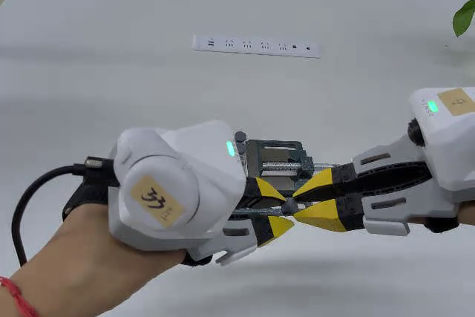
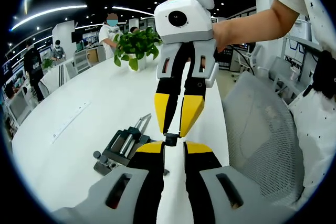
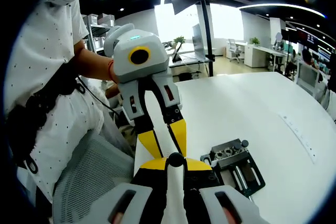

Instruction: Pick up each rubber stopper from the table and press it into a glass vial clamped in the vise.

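Observation:
A small dark rubber stopper (image 1: pixel 288 202) (image 2: pixel 170 139) (image 3: pixel 176 159) hangs above the table, in front of the vise. My right gripper (image 1: pixel 297 203) (image 3: pixel 176 165) comes in from the right and is shut on it at the jaw tips. My left gripper (image 1: pixel 286 209) (image 2: pixel 174 148) faces it tip to tip from the left; its yellow jaws stand slightly apart on either side of the stopper. Just behind the grippers, the dark metal vise (image 1: pixel 274 157) (image 2: pixel 123 148) (image 3: pixel 233 163) sits on the white table with small glass vials (image 3: pixel 228 152) in its jaws.
A white power strip (image 1: pixel 256 44) (image 2: pixel 68 121) lies farther back on the table. A potted plant (image 2: pixel 137 45) stands at the far right edge. A mesh chair (image 2: pixel 262 135) is close beside the table. Other people stand in the background.

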Demonstrator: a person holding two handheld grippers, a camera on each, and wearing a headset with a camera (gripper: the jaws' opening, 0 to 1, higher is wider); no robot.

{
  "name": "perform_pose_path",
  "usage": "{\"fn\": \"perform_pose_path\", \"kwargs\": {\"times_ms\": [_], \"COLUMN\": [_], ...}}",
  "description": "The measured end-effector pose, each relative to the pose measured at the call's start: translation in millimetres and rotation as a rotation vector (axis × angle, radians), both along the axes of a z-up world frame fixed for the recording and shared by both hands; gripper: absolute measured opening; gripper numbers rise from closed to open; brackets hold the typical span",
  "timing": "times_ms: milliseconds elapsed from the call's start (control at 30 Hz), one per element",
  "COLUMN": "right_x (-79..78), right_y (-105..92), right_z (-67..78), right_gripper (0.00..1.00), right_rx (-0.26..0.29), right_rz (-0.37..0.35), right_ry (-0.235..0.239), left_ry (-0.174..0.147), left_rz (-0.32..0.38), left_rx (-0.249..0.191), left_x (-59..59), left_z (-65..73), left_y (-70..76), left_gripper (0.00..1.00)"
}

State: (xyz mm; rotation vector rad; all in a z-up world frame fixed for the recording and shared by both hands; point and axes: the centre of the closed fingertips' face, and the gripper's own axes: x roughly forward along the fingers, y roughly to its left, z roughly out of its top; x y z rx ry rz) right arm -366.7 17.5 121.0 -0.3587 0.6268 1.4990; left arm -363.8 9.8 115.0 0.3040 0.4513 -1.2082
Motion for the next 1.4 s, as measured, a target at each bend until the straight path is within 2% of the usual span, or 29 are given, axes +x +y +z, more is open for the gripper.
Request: {"fn": "perform_pose_path", "kwargs": {"times_ms": [300, 400, 467, 567, 700, 833, 1033, 1267, 1400], "right_x": [8.3, 11.6, 15.6, 19.6, 29.9, 39.7, 59.9, 79.2, 86.9], "right_y": [4.4, 7.4, 10.0, 15.0, 19.2, 24.3, 30.3, 33.5, 40.2], "right_z": [4.6, 5.9, 6.4, 8.1, 4.2, 2.1, -8.2, -21.3, -29.0], "right_gripper": [0.05, 0.05, 0.05, 0.05, 0.05, 0.05, 0.05, 0.05, 0.05], "right_rx": [-0.018, -0.027, -0.036, -0.047, -0.092, -0.123, -0.201, -0.307, -0.333], "right_rz": [0.003, 0.005, 0.003, 0.006, 0.008, 0.010, -0.003, 0.006, 0.016], "right_ry": [-0.005, -0.009, -0.015, -0.019, -0.040, -0.055, -0.073, -0.102, -0.105], "left_ry": [0.005, -0.015, -0.007, -0.018, -0.014, -0.008, -0.022, -0.037, -0.047], "left_rz": [0.042, 0.059, 0.085, 0.109, 0.154, 0.194, 0.242, 0.272, 0.275], "left_rx": [-0.016, -0.029, -0.037, -0.039, -0.040, -0.049, -0.060, -0.075, -0.090], "left_x": [0.4, 2.9, 5.1, 7.7, 12.7, 17.2, 24.1, 26.5, 27.3], "left_z": [-2.5, -1.3, -2.8, -6.1, -12.0, -15.5, -22.4, -23.6, -25.1], "left_y": [12.7, 20.1, 26.3, 35.9, 50.8, 64.2, 86.5, 96.9, 100.5], "left_gripper": [0.19, 0.23, 0.24, 0.29, 0.36, 0.39, 0.47, 0.55, 0.60]}}
